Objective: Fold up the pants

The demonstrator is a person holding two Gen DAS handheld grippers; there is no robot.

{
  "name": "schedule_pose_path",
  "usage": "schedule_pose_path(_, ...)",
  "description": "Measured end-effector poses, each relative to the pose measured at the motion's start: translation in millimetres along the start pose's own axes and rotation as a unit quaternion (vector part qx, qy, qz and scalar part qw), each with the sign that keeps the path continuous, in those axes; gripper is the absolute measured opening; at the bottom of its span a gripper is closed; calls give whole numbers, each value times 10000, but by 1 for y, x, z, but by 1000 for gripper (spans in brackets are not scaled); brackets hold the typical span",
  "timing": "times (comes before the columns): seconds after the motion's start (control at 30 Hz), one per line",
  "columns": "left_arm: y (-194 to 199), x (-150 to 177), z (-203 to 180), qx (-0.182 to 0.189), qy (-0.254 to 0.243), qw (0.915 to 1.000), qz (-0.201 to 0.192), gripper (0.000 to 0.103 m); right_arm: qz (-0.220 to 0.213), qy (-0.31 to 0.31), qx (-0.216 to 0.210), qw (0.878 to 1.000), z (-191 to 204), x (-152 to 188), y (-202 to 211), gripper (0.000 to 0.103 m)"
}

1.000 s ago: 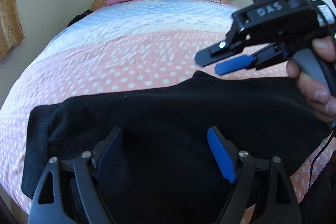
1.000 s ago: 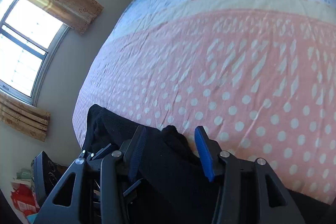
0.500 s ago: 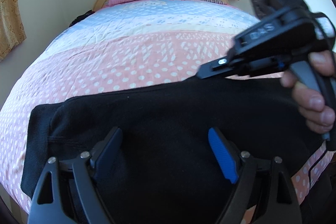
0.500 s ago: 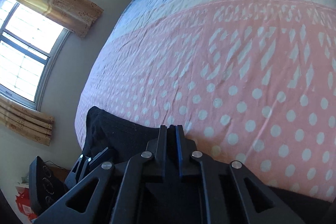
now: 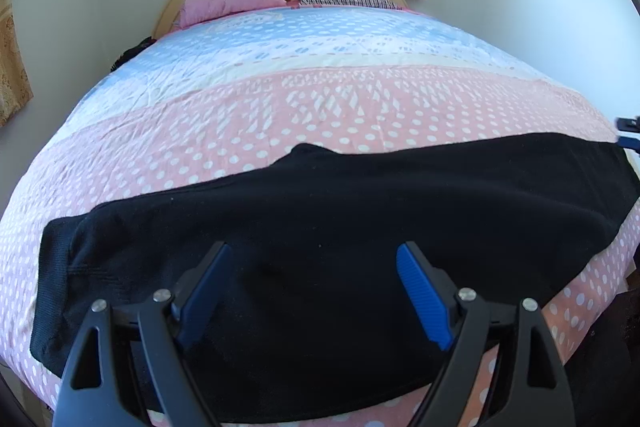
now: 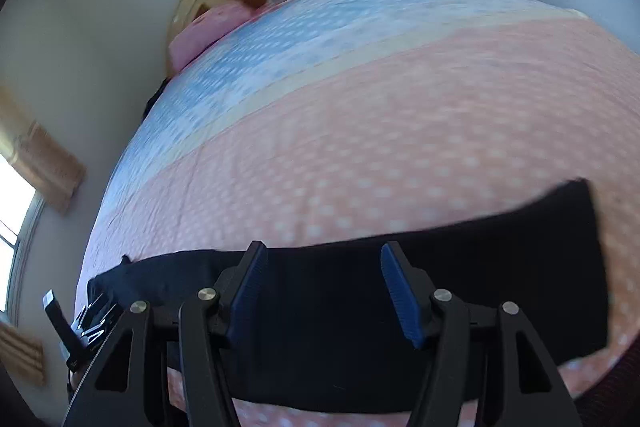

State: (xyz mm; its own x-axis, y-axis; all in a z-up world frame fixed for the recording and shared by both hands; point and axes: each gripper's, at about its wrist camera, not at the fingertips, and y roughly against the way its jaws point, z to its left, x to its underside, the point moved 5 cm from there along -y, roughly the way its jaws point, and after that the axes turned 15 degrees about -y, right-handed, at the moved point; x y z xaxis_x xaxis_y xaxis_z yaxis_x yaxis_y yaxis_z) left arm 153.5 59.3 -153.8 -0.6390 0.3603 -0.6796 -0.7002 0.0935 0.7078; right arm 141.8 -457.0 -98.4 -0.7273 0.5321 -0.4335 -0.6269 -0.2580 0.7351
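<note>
1. Across the near edge of the bed [image 5: 360, 99], black pants [image 5: 320, 227] were laid flat in a long band on the dotted pink quilt.
2. Left gripper [image 5: 310, 291]: fingers were held wide apart above the cloth, nothing grasped.
3. Right gripper [image 6: 322, 291]: fingers were likewise spread and empty over the pants [image 6: 440, 267]; this view was blurred.
4. Step judged: next fold. Both layers at one end should be pinched together, lifted evenly, and edges matched.

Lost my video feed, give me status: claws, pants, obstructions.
Left claw open, right claw open, both empty. Black pants flat across pink bedspread. Nothing in the way.
</note>
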Motion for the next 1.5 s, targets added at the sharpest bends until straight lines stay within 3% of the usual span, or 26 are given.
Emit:
schedule_pose_path(0.13,0,-2,-1,52,83,9999,55,87,-393,-586,651,9954,-87,-21,36,61)
schedule_pose_path(0.27,2,-6,-7,74,115,9998,117,87,-409,-811,859,9922,-124,-21,39,61)
schedule_pose_path(0.57,1,-6,-17,121,145,9994,288,87,-181,-921,89,9955,-137,-20,27,59)
schedule_pose_path(0.63,1,-6,-19,126,87,9995,288,87,-6,-839,-223,9962,-134,-13,29,52)
schedule_pose_path(0.73,0,-7,-23,169,65,9994,295,87,18,-585,-107,9982,-130,-4,24,47)
schedule_pose_path(0.77,0,-7,-24,191,63,9994,294,87,12,-750,-175,9970,-134,-6,22,40)
schedule_pose_path(0.8,0,-7,-24,227,67,9993,283,87,10,-982,-294,9947,-140,-10,20,23)
schedule_pose_path(0.83,0,-8,-25,269,76,9992,271,87,-7,-1212,-397,9918,-148,-13,20,15)
schedule_pose_path(0.9,3,-11,-25,306,71,9993,215,87,-3,-1576,-700,9850,-155,-14,20,13)
schedule_pose_path(1.0,9,-17,-25,286,33,9995,94,87,-95,-1451,-876,9855,-131,-7,33,12)
schedule_pose_path(1.23,10,-30,-40,606,-74,9981,16,87,-248,-195,-1067,9938,13,7,67,12)
schedule_pose_path(1.5,23,-39,-53,1052,-228,9938,-265,87,223,959,-1403,9852,154,54,25,12)
